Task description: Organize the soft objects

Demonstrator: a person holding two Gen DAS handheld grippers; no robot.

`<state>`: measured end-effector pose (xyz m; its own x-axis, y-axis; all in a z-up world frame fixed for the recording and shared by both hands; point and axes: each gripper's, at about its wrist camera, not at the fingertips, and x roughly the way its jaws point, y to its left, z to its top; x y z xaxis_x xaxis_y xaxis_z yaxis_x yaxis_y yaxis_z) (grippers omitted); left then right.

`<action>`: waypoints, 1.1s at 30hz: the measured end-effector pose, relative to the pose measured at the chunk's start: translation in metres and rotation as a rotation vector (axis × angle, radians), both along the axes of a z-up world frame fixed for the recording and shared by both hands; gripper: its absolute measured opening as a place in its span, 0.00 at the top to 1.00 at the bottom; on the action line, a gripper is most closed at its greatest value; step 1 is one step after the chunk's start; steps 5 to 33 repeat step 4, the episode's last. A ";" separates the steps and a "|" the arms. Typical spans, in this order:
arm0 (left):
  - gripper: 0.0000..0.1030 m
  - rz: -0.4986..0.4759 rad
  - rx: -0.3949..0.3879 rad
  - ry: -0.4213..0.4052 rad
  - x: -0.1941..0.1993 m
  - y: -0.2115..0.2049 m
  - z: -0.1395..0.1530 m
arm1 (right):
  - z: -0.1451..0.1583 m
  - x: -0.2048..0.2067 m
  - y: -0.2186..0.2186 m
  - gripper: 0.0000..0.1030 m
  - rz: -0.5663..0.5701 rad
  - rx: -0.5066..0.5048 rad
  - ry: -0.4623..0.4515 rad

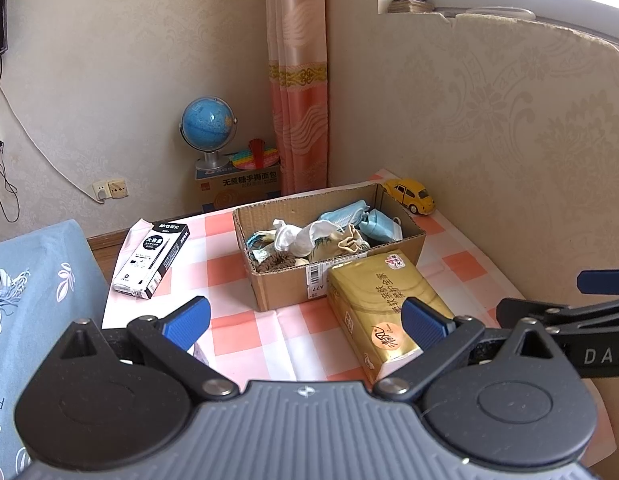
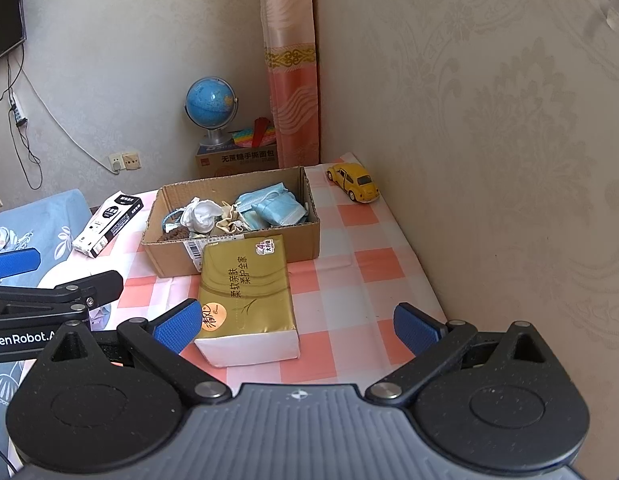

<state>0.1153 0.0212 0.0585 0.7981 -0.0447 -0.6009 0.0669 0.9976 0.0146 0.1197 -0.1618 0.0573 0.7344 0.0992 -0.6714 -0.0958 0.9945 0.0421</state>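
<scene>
An open cardboard box (image 1: 277, 288) (image 2: 169, 260) on the checked tablecloth holds blue face masks (image 1: 379, 222) (image 2: 273, 206), a white cloth (image 1: 297, 236) (image 2: 201, 212), a beige pouch (image 1: 349, 242) and a brown hair tie (image 1: 275, 262). A gold tissue pack (image 1: 379, 304) (image 2: 245, 292) lies in front of the box. My left gripper (image 1: 305, 320) is open and empty, above the cloth before the box. My right gripper (image 2: 297, 324) is open and empty, just behind the tissue pack's near end.
A black-and-white pen box (image 1: 151, 258) (image 2: 109, 220) lies at the table's left. A yellow toy car (image 1: 411, 196) (image 2: 355, 182) stands by the wall at the back right. A globe (image 1: 208, 128) on a carton stands behind. A blue bedspread (image 1: 25, 288) lies left.
</scene>
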 end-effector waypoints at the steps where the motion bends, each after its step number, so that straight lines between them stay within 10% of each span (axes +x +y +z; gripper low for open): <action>1: 0.02 -0.001 0.000 -0.001 0.000 0.000 0.000 | 0.000 0.000 0.000 0.00 0.000 0.000 0.000; 33: 0.02 -0.002 -0.001 -0.001 0.000 0.000 0.000 | 0.000 0.000 0.000 0.00 0.001 0.000 0.000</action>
